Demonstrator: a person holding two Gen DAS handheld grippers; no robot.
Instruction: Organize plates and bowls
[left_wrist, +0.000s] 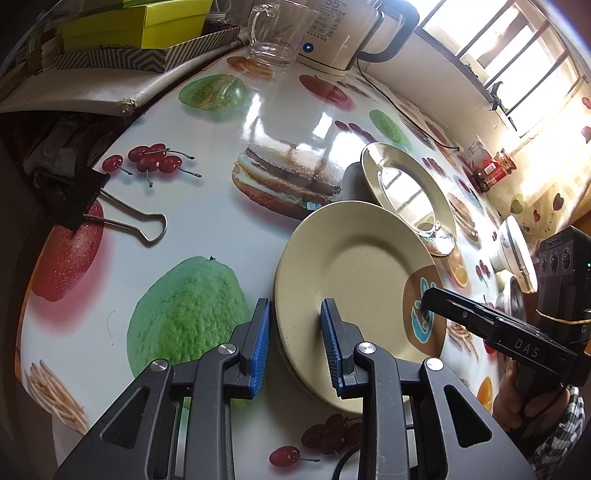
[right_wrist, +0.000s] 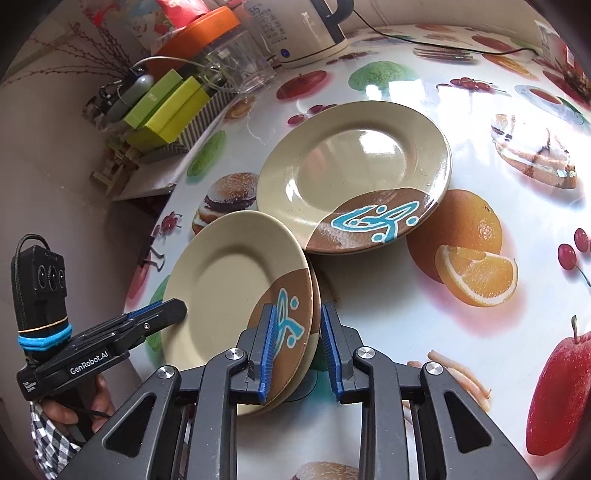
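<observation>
Fruit-print table (right_wrist: 406, 314) | near plate (right_wrist: 236, 295) rim between right claw (right_wrist: 297, 343) pads

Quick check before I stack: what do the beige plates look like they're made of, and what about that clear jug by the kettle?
Beige plates: probably glazed ceramic or stoneware, possibly melamine. They look opaque and thick-rimmed, with a glossy sheen reflecting the window and a painted brown patch with turquoise marks.

Clear jug: likely glass, though clear plastic is possible. It is fully see-through, with a thick transparent handle and bright highlights.
</observation>
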